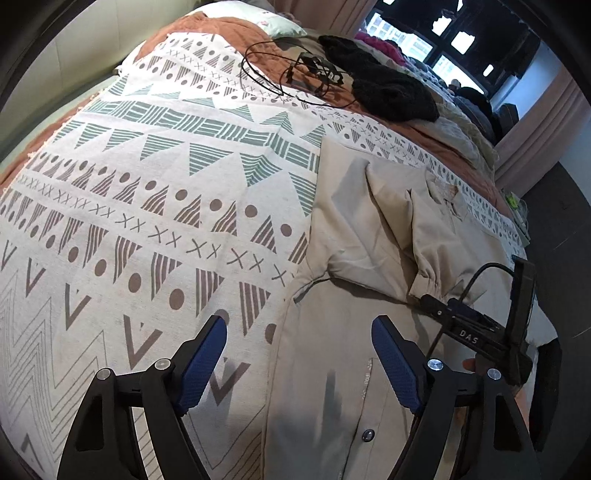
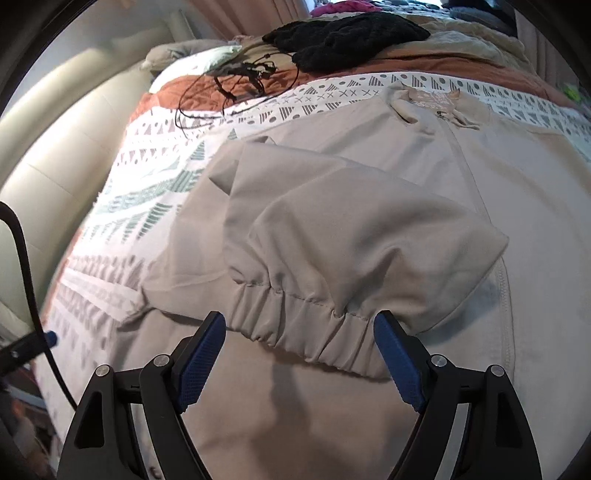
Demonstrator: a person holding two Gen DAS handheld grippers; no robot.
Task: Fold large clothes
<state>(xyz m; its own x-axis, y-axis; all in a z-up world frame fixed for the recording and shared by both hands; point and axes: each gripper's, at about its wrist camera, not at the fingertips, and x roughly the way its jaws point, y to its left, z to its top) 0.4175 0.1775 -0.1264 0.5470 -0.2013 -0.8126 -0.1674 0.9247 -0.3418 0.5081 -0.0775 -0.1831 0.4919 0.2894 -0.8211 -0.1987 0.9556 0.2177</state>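
- A beige jacket [image 2: 369, 192] lies flat on a patterned bedspread [image 1: 147, 206], one elastic-cuffed sleeve [image 2: 314, 258] folded across its front.
- The right gripper [image 2: 300, 354] gapes wide, apparently just above the cuff; the left gripper [image 1: 300, 362] hangs wide, holding nothing.

A bed [image 1: 22, 173] carried everything, covered by a white blanket [image 1: 147, 206] printed with triangles, dots and crosses; a rust-brown cover [image 1: 221, 27] showed at the top of the frame. At the right, a beige jacket [image 1: 369, 229] lay flat on the blanket, one sleeve [image 2: 332, 236] folded across its front. Toward the upper middle lay a tangle of black cable [image 1: 291, 74], just beside a black knitted garment [image 1: 388, 85]. A pale pillow [image 1: 280, 26] sat at the top edge.
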